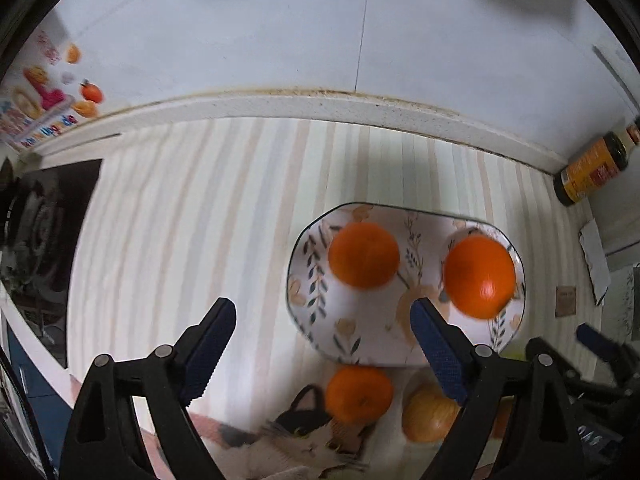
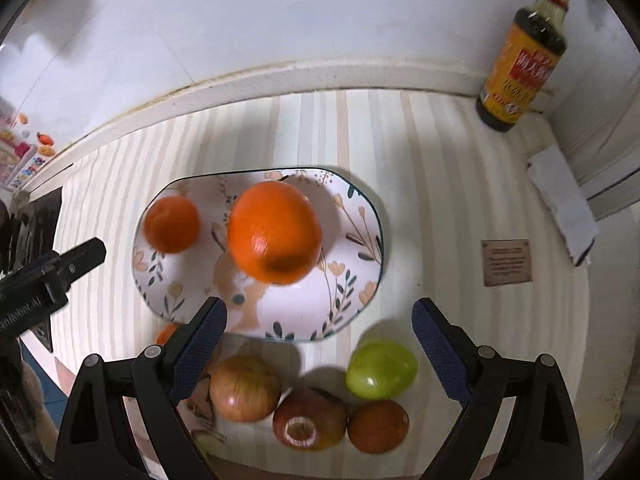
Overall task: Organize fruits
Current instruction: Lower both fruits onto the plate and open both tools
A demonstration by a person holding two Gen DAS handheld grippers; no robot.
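A floral plate [image 2: 352, 264] [image 1: 308, 264] sits on the striped mat. On it lie a big orange [image 2: 276, 232] [image 1: 480, 276] and a smaller orange [image 2: 172, 224] [image 1: 364, 256]. In front of the plate lie an onion-coloured apple [image 2: 244, 388] [image 1: 428, 416], a red apple [image 2: 308, 420], a green apple [image 2: 380, 368], a dark orange [image 2: 378, 426] and a small orange [image 1: 358, 394] [image 2: 166, 334]. My right gripper [image 2: 320, 328] is open and empty above the plate's near edge. My left gripper [image 1: 324, 332] is open and empty, left of the plate.
A sauce bottle [image 2: 520, 56] [image 1: 592, 168] stands in the back right corner by the white wall. A white box [image 2: 564, 200] and a brown card [image 2: 506, 262] lie at the right. A black stove [image 1: 44, 240] is at the left. A cat picture [image 1: 304, 436] is at the mat's front.
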